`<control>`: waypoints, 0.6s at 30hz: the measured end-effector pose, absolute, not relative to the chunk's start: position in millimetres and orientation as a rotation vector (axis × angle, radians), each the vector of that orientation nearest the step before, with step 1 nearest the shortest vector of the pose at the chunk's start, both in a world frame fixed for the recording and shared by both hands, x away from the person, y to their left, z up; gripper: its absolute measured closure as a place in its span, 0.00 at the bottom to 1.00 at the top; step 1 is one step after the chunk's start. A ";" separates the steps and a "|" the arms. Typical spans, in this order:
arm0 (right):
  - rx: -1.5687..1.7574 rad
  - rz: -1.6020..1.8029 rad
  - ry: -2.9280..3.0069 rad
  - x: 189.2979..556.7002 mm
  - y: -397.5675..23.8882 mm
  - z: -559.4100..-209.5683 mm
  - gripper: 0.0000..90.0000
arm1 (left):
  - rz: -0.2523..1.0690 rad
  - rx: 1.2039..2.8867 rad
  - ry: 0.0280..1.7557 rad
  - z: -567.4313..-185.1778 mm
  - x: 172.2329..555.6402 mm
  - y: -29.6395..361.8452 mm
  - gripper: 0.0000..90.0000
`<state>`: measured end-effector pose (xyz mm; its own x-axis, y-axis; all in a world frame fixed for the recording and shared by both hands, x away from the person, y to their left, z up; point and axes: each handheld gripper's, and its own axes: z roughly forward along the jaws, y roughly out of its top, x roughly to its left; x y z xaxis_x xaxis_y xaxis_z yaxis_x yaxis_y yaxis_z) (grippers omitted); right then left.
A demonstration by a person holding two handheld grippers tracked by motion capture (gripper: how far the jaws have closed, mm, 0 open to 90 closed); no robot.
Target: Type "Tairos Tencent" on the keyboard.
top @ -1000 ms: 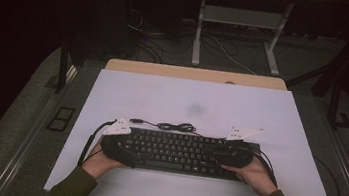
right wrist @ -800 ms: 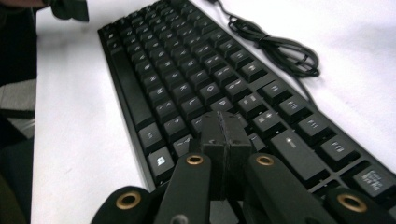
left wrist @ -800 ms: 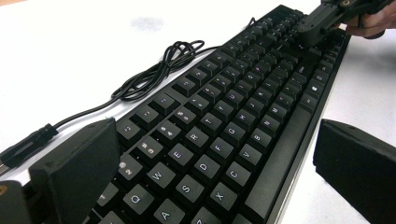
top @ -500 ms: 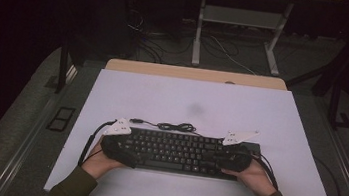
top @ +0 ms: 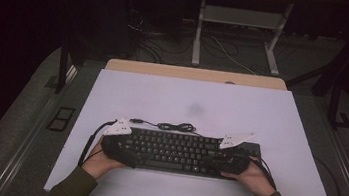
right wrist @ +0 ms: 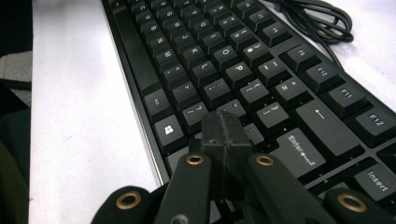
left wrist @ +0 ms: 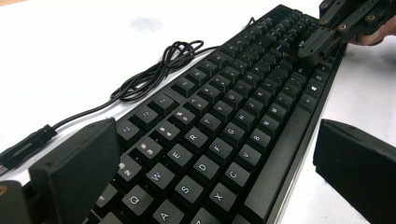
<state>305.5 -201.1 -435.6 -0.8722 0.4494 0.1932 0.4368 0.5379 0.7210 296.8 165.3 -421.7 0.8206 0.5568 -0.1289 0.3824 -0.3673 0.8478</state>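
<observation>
A black keyboard [top: 176, 151] lies on the white table [top: 192, 100], near its front edge. Its black cable [top: 171, 126] is coiled just behind it. My left gripper [left wrist: 215, 140] is open, its two jaws standing wide on either side of the keyboard's left end, one at the back edge and one at the front edge. In the high view the left gripper [top: 117, 144] sits at that end. My right gripper [right wrist: 224, 128] is shut with nothing between the jaws, its tip just above the keys near the right shift key. The right gripper [left wrist: 322, 42] also hovers over the far keys in the left gripper view.
Beyond the keyboard the cable's plug [left wrist: 23, 147] lies on the tabletop. A wooden strip [top: 195, 74] runs along the table's far edge. Behind it a metal desk frame [top: 240, 20] and loose floor cables [top: 155, 35] stand in the dark.
The right gripper has shifted slightly inward and toward the person over the keyboard's right part. The left gripper and the keyboard have hardly moved.
</observation>
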 end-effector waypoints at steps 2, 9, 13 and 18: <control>0.790 1.273 2.745 305.4 -200.5 -436.4 0.99 | 0.220 2.002 0.696 -421.7 296.9 165.4 0.00; 0.785 1.256 2.750 305.5 -199.9 -438.8 0.99 | 0.219 2.001 0.695 -421.3 297.3 163.5 0.00; 0.790 1.257 2.753 305.6 -199.9 -438.9 0.99 | 0.222 2.005 0.692 -421.8 299.6 159.5 0.01; 0.791 1.258 2.752 305.6 -199.9 -438.9 0.99 | 0.238 2.012 0.694 -420.5 305.5 152.5 0.14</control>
